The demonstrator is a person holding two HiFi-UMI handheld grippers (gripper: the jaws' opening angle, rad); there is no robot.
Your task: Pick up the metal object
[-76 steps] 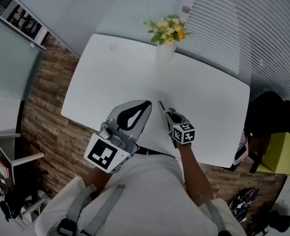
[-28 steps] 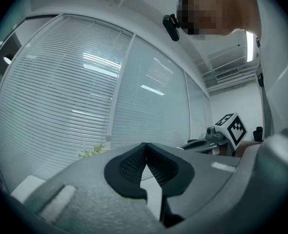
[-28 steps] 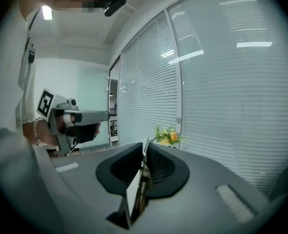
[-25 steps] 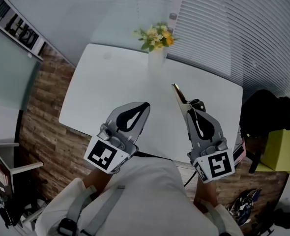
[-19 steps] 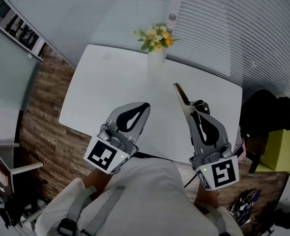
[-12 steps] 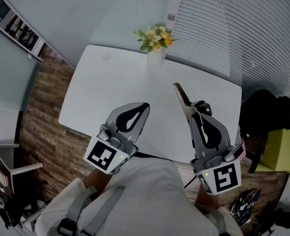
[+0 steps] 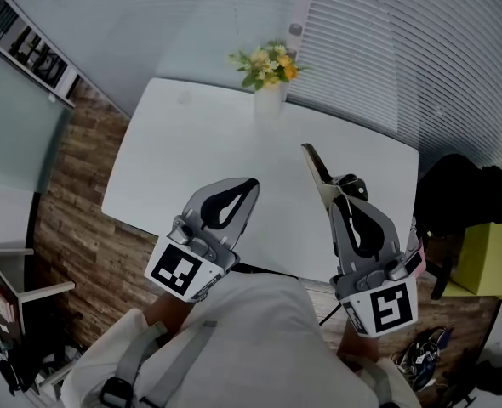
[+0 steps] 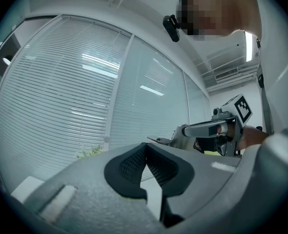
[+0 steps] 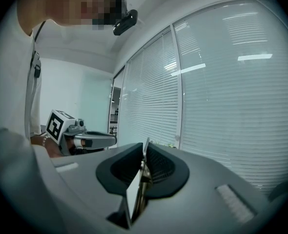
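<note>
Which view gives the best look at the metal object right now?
The head view: the metal object juts forward from the right hand-held gripper above the table. The right gripper view shows it edge-on, clamped between the pads. The left gripper view catches only its small, distant tip.

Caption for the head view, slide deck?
Right claw shut on the flat metal object over the white table; left claw shut, empty; flower vase at far edge.

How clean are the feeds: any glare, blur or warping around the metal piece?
Head view: sharp, evenly lit, edges bowed; metal piece clear against the white table. Right gripper view: heavy fisheye, dark corners, light streaks on the blinds; the piece in the right tongs looks soft up close.
</note>
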